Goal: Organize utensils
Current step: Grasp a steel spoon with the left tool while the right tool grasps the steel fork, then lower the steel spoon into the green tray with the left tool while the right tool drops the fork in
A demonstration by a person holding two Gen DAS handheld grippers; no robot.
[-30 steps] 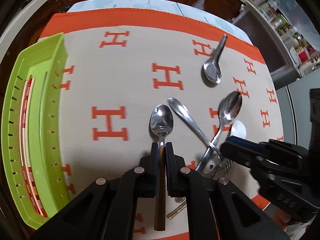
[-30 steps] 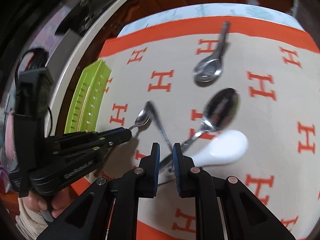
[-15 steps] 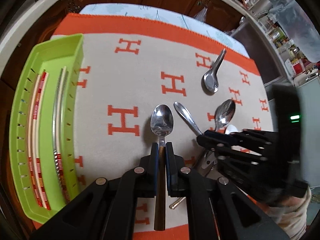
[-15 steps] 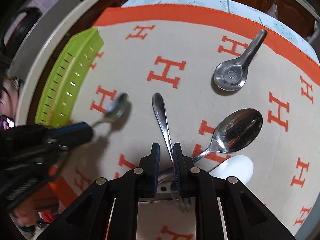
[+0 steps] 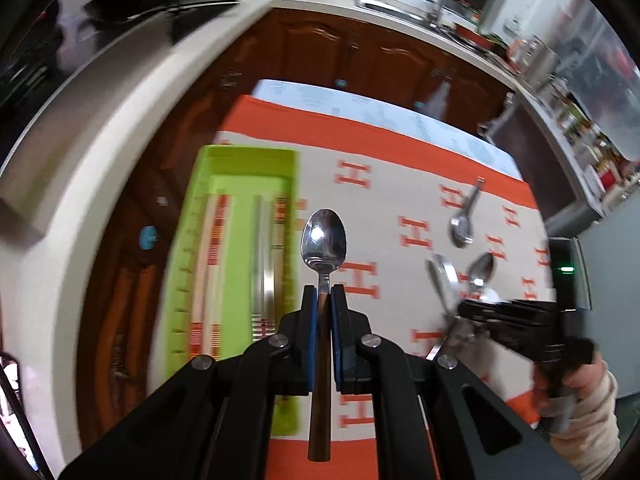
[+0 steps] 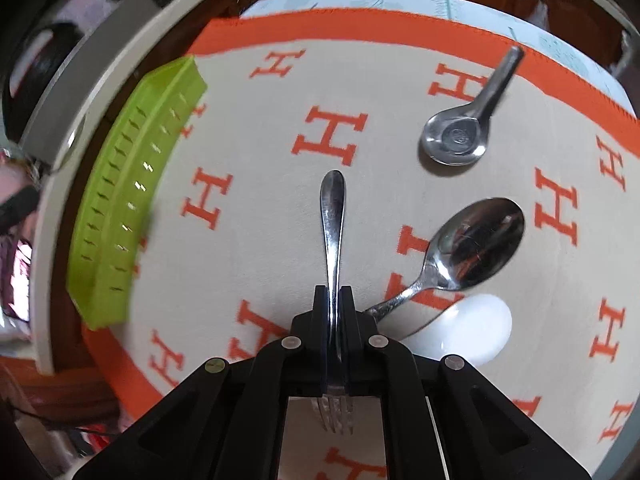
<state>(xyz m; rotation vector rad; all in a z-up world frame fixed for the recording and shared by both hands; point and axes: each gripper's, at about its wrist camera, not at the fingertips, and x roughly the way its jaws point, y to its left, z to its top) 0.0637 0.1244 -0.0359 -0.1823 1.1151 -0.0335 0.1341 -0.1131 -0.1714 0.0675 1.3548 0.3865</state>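
My left gripper (image 5: 324,292) is shut on a wooden-handled spoon (image 5: 324,240), held in the air with the bowl pointing forward, just right of the green tray (image 5: 236,168). The tray holds chopsticks (image 5: 214,248) and metal sticks (image 5: 262,256). My right gripper (image 6: 334,292) is shut on a steel fork (image 6: 333,216); the handle points forward and the tines show behind the jaws. The right gripper also shows in the left wrist view (image 5: 516,316).
On the orange and beige H-pattern cloth (image 6: 260,152) lie a steel soup spoon (image 6: 460,132), a large steel spoon (image 6: 472,240) and a white ceramic spoon (image 6: 468,332). The green tray (image 6: 132,184) lies at the cloth's left edge. Wooden cabinets stand behind the table.
My left gripper has lifted the spoon off the cloth and swung it left toward the green tray. My right gripper has closed on the fork's handle.
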